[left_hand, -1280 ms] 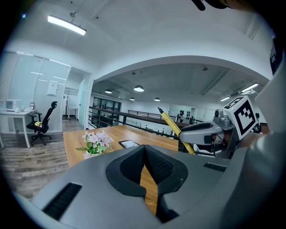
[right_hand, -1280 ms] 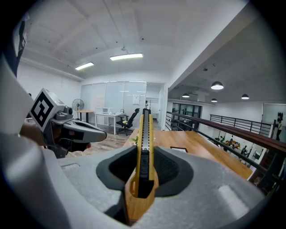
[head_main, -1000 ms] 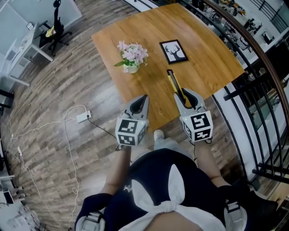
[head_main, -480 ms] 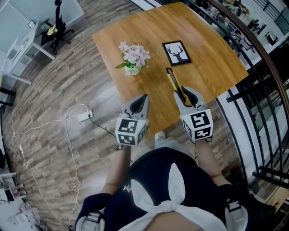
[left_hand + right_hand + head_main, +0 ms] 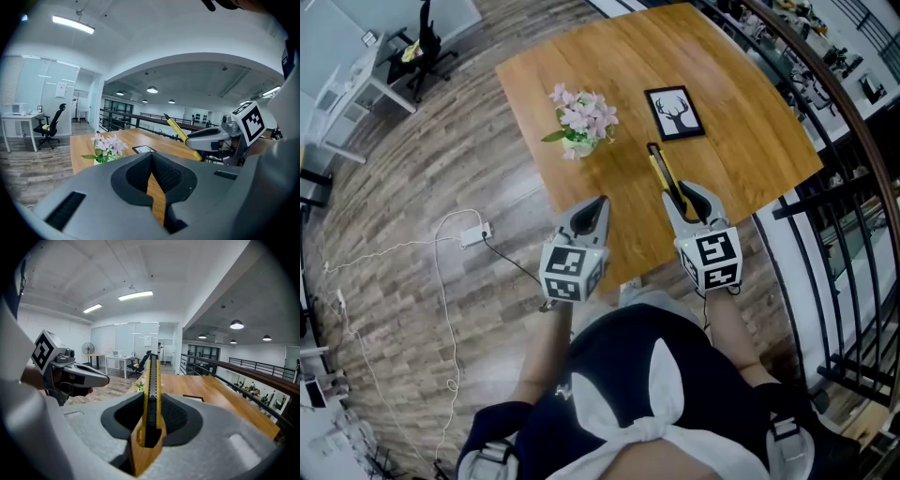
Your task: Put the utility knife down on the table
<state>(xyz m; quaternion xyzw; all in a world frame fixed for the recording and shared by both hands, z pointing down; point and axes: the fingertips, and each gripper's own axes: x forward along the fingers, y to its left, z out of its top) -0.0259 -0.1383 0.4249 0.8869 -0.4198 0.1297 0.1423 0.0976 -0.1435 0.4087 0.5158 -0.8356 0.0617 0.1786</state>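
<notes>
Both hands nudged slightly forward over the surface (image 5: 750,103) in the last second; grip unchanged. The right tool (image 5: 686,199) still clamps the utility knife (image 5: 661,173), tip angled up, clear of the wood. The left tool (image 5: 592,208) is closed, empty. Set-down pending.

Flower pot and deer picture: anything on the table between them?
Nothing. The head view shows bare tabletop between the flower pot and the deer picture.

Rear end of utility knife (image 5: 661,173) hidden inside right tool (image 5: 684,199), table (image 5: 741,94) near edge partly behind left tool (image 5: 596,208)
</notes>
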